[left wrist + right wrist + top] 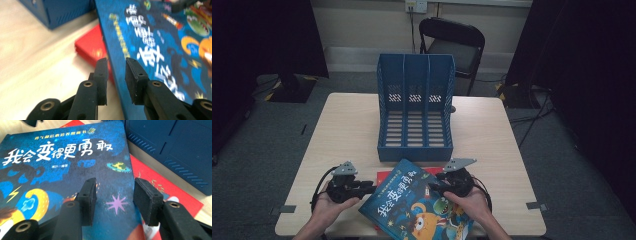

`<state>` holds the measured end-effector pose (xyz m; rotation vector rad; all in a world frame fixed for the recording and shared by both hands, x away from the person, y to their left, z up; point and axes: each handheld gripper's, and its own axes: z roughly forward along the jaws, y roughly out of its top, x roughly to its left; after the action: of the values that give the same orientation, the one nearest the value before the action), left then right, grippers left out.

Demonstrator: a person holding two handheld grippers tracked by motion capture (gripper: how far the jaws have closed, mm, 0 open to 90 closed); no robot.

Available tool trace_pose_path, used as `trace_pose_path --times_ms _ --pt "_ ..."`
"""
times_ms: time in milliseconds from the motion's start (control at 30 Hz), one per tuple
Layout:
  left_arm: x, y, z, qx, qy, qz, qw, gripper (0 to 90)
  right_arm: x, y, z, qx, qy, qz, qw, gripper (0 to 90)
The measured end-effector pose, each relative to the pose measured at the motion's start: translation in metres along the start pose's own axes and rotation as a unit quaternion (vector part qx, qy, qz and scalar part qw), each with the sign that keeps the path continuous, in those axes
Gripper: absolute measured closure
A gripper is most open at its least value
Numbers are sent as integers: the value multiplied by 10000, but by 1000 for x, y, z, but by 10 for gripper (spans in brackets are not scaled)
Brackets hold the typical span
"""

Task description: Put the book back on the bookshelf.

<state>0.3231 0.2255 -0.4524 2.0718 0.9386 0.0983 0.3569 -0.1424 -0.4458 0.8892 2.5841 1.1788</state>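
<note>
We see blue hardcover picture book (417, 205) lying skewed on red book (384, 176) at near tabletop (347, 130) edge, long axis diagonal. Left claw (116, 75) straddles book's left edge, jaws apart, not yet pinching. Right claw (113, 195) hovers over cover near right edge, jaws apart, gripping nothing. Both claws flank book equally. Blue plastic three-slot file rack (415, 107) stands just beyond, slots open, free path ahead, we judge.
</note>
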Motion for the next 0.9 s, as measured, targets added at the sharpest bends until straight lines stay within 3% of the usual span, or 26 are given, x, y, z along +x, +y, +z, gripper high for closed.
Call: trace_pose_path --times_ms 133,167,200,233,333,500,633,900 --pt "1 -14 -7 25 -3 -80 10000 692 2 -1 1 50 -72 -114 9999 558" --pt "2 -17 -6 41 -100 -114 9999 688 7 -1 2 123 -249 -304 9992 561" --pt "2 -17 -6 41 -100 -114 9999 689 7 -1 2 123 -249 -304 9992 561" --pt "0 -15 -2 58 -238 -41 9997 694 10 0 1 193 -326 -349 9987 563" --pt "-4 -10 4 88 -331 54 9994 704 9 -2 0 174 -255 -333 9990 565" --pt "-9 -1 14 83 -121 199 9997 690 10 -6 -2 97 -290 -326 9990 564" --pt "-9 6 21 80 -84 232 9997 690 10 -7 -3 90 -282 -334 9990 563" --pt "-14 29 44 132 17 487 9987 715 14 -16 -14 129 -367 -255 9989 564"
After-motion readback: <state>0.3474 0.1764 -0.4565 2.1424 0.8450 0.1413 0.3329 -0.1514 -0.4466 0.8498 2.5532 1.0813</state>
